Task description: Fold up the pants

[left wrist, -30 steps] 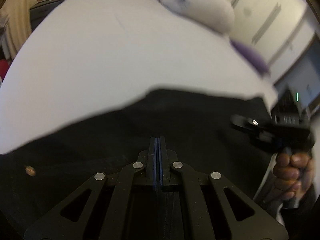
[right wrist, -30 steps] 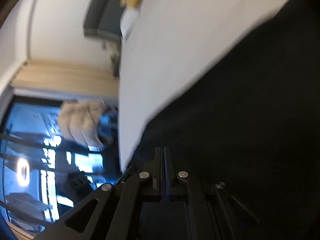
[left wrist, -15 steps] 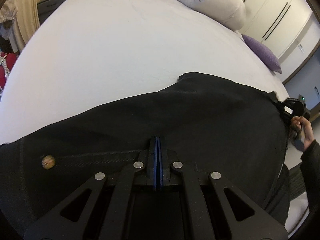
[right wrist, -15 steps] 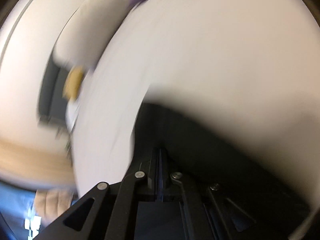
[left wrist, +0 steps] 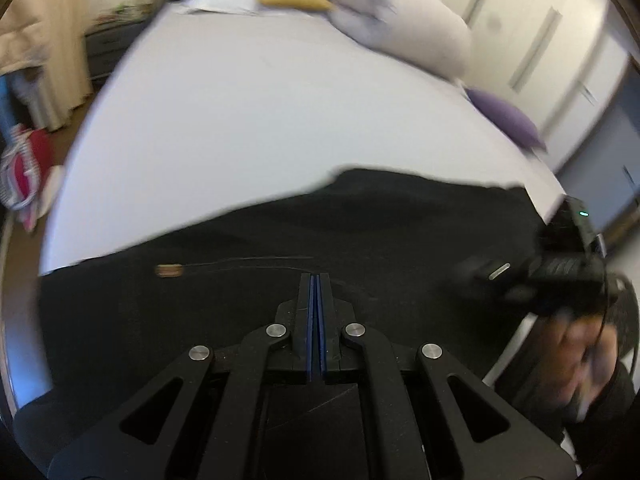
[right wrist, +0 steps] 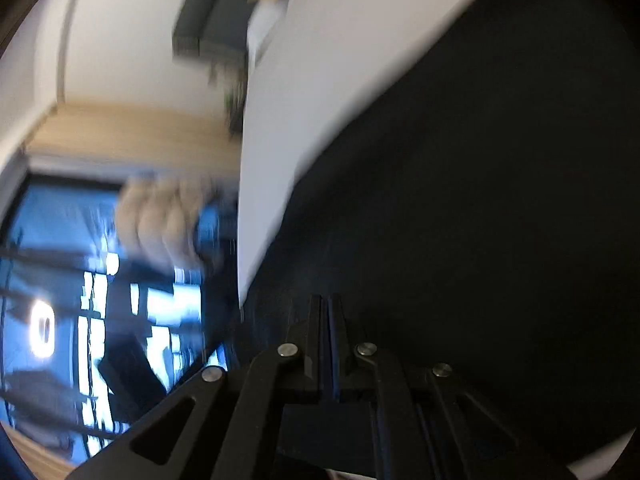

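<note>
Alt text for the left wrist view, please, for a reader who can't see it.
The left gripper, fingers pressed together, sits over black pants spread on a white bed. At right, blurred, a hand holds the right gripper at the pants' edge. A rolled duvet and purple pillow lie beyond.

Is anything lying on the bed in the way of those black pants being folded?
Nothing visible does. The pants lie on bare bed; the pillows and purple cushion sit at the far edge, well apart.
</note>
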Motion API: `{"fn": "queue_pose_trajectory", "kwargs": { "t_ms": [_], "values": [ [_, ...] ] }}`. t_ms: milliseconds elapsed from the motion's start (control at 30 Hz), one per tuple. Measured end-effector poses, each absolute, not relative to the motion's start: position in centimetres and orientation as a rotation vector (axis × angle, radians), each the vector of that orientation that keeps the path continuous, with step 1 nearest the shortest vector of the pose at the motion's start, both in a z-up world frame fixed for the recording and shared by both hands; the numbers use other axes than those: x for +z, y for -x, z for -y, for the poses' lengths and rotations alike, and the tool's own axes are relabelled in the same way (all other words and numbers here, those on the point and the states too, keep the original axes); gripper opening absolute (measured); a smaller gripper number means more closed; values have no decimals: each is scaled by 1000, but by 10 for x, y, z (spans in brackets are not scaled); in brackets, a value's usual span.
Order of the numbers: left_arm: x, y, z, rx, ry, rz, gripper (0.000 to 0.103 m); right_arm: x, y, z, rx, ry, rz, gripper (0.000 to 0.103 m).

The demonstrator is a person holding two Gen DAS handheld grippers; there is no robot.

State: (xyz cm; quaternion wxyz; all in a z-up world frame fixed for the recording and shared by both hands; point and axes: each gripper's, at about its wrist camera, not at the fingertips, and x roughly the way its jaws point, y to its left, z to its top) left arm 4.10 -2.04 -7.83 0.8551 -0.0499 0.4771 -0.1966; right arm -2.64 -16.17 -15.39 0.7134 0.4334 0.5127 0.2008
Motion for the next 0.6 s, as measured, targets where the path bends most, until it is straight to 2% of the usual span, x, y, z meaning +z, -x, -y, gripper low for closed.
{"fn": "queue_pose_trajectory", "kwargs": {
  "t_ms": [33,133,267,467,600],
  "values": [
    [-95,-49,28,-411,94,-1036,1,-162,27,149,438,-919,-1166,0],
    [-136,-60,18,-390,182,-1126,1,-162,7,165,398,-944,-1132,0],
    [-132,-47,-10,-370,196,-1092,1,-168,26,259,227,-1022,-1029,0],
    [-133,-21,-88,-377,344,-1055,1,-143,48,385,-117,-1015,-868,0],
    [-135,-19,-91,-331,294,-1042,2,-115,73,446,-309,-1011,-811,2]
  ]
}}
